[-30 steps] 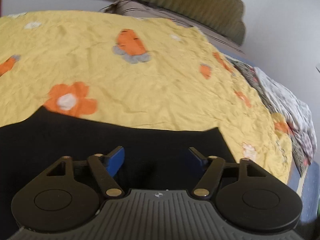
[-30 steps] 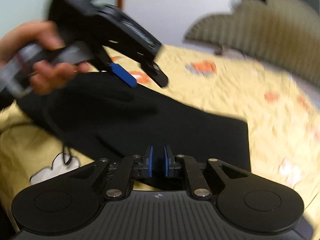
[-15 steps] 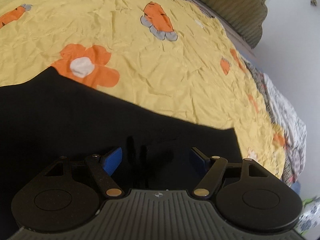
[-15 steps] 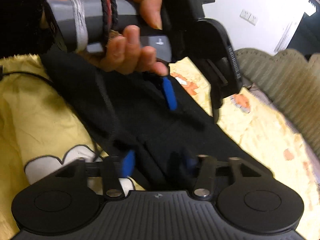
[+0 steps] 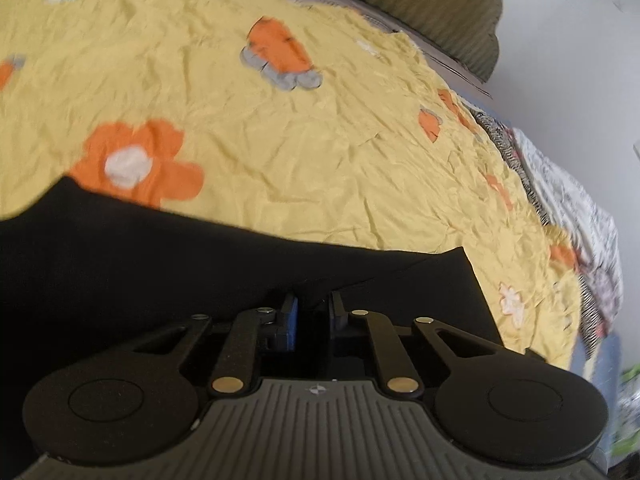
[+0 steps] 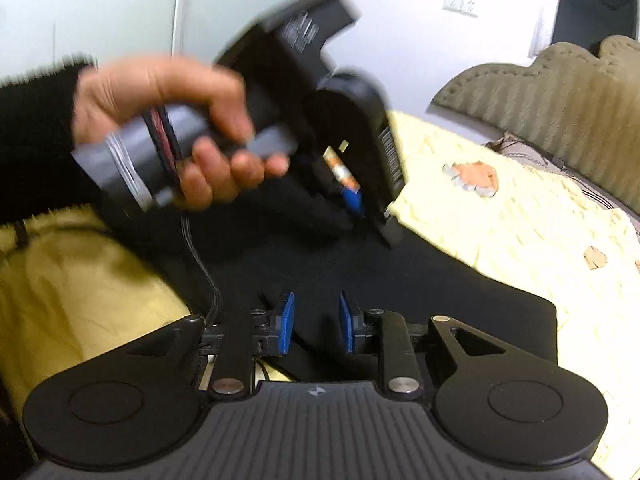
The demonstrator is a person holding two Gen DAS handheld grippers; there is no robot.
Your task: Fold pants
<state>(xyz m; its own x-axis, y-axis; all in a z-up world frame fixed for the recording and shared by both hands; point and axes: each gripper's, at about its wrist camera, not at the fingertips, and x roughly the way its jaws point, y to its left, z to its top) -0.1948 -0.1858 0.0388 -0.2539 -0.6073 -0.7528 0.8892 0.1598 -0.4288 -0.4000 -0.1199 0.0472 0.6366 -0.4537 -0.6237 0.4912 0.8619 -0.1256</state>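
Note:
The black pants (image 5: 160,264) lie on a yellow flowered bedsheet (image 5: 320,152). My left gripper (image 5: 312,312) has its jaws nearly together on a raised fold of the black fabric. In the right wrist view the pants (image 6: 440,300) spread ahead, and the left gripper (image 6: 360,208), held in a hand, points down onto them. My right gripper (image 6: 314,322) stands partly open with black fabric between its blue pads (image 6: 286,320); they do not press on it.
An olive ribbed headboard (image 5: 420,4) stands at the far end of the bed. Patterned bedding (image 5: 572,216) lies along the bed's right edge. A thin black cord (image 6: 204,264) hangs by the left hand. White walls surround the bed.
My left gripper has shut from wide open onto the black fabric. My right gripper went from shut to wide open, then narrowed to partly open. Both views shifted.

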